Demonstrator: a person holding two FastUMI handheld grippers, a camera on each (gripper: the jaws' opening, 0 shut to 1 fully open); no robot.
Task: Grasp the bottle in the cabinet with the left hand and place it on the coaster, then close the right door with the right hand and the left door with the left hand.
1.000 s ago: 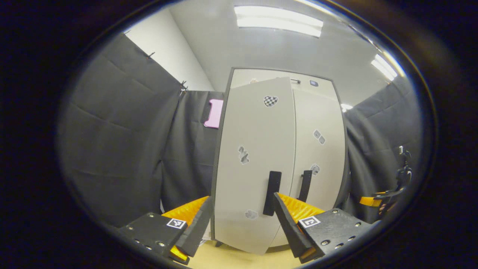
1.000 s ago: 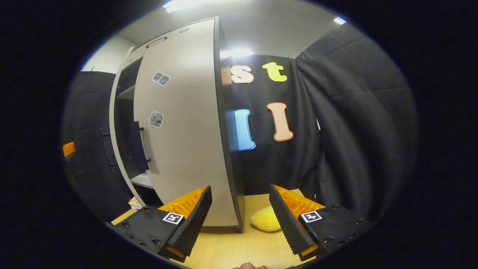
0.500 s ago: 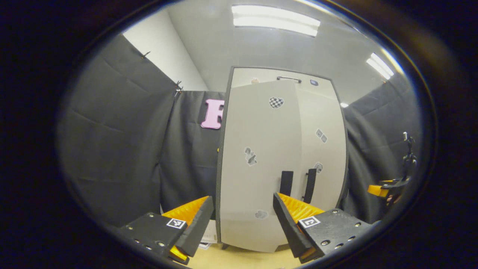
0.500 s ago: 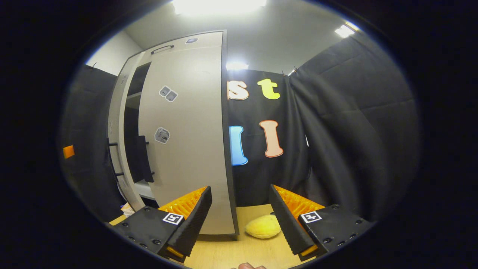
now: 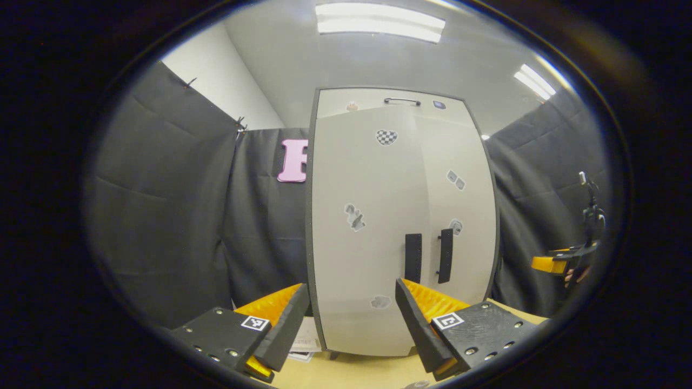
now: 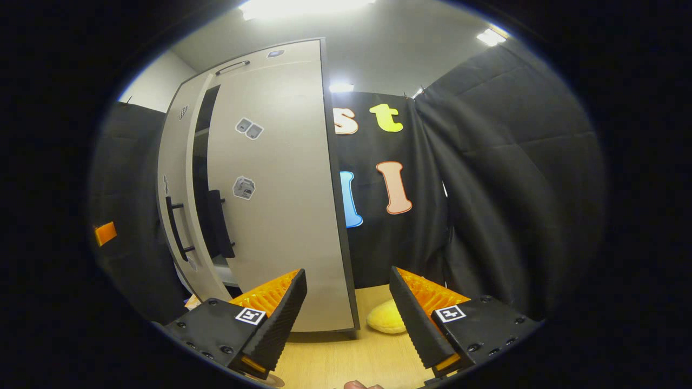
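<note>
The grey cabinet (image 5: 400,102) stands straight ahead in the left gripper view. Its left door (image 5: 357,254) lies almost flush with the right door (image 5: 465,205), and the two dark handles (image 5: 413,258) sit side by side. My left gripper (image 5: 348,324) is open just in front of the left door, holding nothing. From the right gripper view, the right door (image 6: 281,216) is shut and the left door (image 6: 174,178) stands a narrow dark gap off. My right gripper (image 6: 346,319) is open and empty beside the cabinet's right corner.
A yellow soft object (image 6: 386,319) lies on the wooden table (image 6: 346,356) at the cabinet's right foot. Papers (image 5: 303,339) lie by the left foot. The right gripper (image 5: 562,263) and a hand appear far right. Black cloth walls the booth on both sides.
The left door has swung from clearly ajar to almost flush with the right door. My left gripper followed it, still open. The right gripper barely shifted.
</note>
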